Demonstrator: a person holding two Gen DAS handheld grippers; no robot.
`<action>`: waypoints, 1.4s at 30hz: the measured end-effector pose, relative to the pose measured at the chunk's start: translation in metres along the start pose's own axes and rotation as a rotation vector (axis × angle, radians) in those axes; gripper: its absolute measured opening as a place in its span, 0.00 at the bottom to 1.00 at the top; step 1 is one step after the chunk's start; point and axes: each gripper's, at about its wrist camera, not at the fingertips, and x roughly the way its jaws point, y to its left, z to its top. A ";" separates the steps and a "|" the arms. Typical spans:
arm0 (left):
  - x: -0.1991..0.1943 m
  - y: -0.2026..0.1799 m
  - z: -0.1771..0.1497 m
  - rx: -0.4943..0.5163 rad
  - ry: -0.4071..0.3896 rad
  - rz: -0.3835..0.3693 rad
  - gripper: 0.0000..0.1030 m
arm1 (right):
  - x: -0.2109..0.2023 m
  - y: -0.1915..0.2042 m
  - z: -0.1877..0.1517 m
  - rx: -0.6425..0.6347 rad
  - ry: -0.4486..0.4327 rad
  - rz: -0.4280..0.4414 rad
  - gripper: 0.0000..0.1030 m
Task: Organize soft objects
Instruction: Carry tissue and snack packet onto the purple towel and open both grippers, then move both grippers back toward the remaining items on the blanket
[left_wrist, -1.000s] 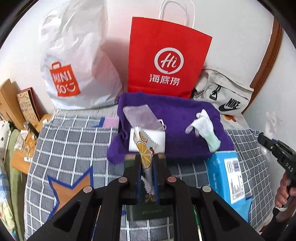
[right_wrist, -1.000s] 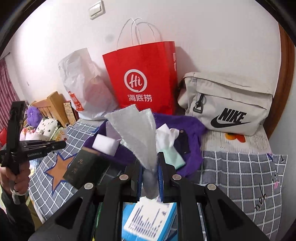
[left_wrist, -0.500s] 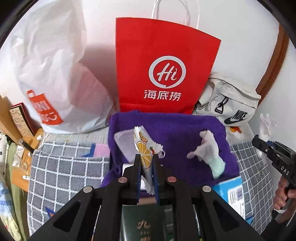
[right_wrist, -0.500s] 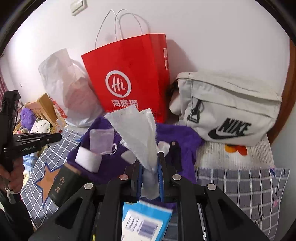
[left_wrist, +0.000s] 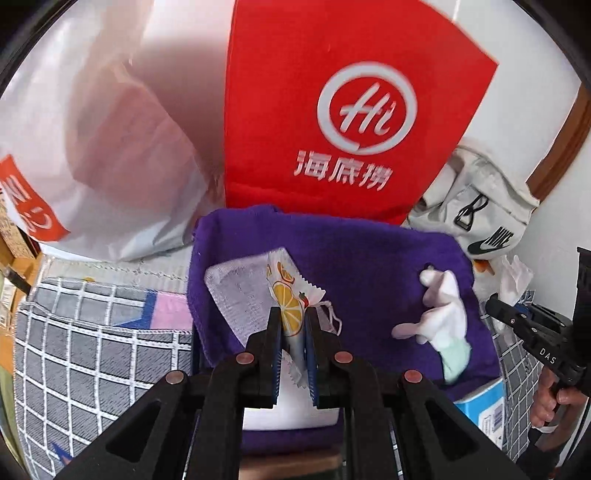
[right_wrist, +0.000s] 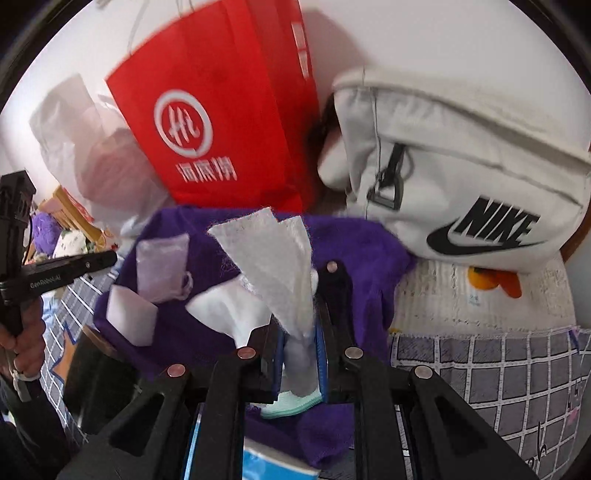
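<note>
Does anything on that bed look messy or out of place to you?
Nothing looks spilled or broken. The purple towel lies rumpled rather than flat, with a white sock and a mesh pouch loose on it. The left gripper pinches an orange-print packet; the right gripper pinches a white cloth.

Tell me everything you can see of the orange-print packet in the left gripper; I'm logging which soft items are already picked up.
The packet is a small white sachet printed with orange slices, with zigzag-cut edges, of thin crinkly film by its look. It stands nearly upright, clamped between the two fingers of the left gripper; its top pokes above them and its lower edge hangs below. Behind it lie a purple towel and a white mesh pouch.
</note>
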 end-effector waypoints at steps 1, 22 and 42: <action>0.005 0.000 0.000 0.005 0.012 0.001 0.11 | 0.002 -0.001 -0.001 0.001 0.008 -0.001 0.15; 0.046 0.006 -0.005 -0.031 0.085 0.000 0.17 | 0.052 -0.016 -0.012 0.039 0.138 0.037 0.21; 0.006 -0.008 -0.003 0.021 0.011 0.008 0.62 | -0.018 0.013 -0.002 -0.046 -0.039 0.028 0.73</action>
